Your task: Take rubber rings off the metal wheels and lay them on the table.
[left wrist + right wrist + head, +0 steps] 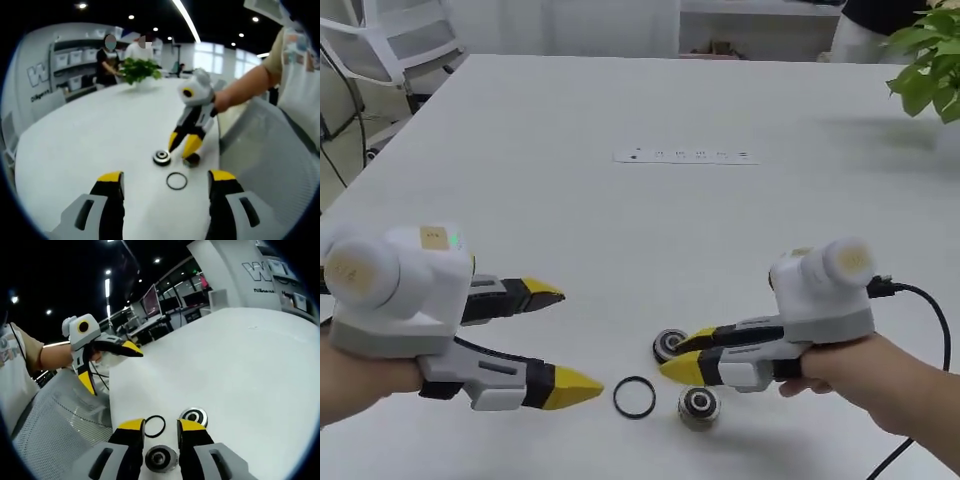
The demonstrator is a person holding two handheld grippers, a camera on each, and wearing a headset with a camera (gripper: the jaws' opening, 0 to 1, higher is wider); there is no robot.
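Note:
A loose black rubber ring (634, 397) (176, 181) (154, 426) lies flat on the white table. Right of it sits a small metal wheel (699, 405) (161, 458) with a silvery rim. A second wheel (670, 345) (161, 157) (194, 416) with a darker rim lies a little farther off. My right gripper (675, 355) (161, 426) (181, 150) hovers open just over the two wheels, its jaws a small gap apart and holding nothing. To the left, my left gripper (570, 340) (166, 176) (115, 371) stands wide open, pointing at the ring from a short way off.
A flat white power strip (685, 156) lies at mid-table. A green plant (925, 70) (140, 70) stands at the far right edge. White chairs stand beyond the far left corner. Bare tabletop (620, 230) stretches ahead of both grippers.

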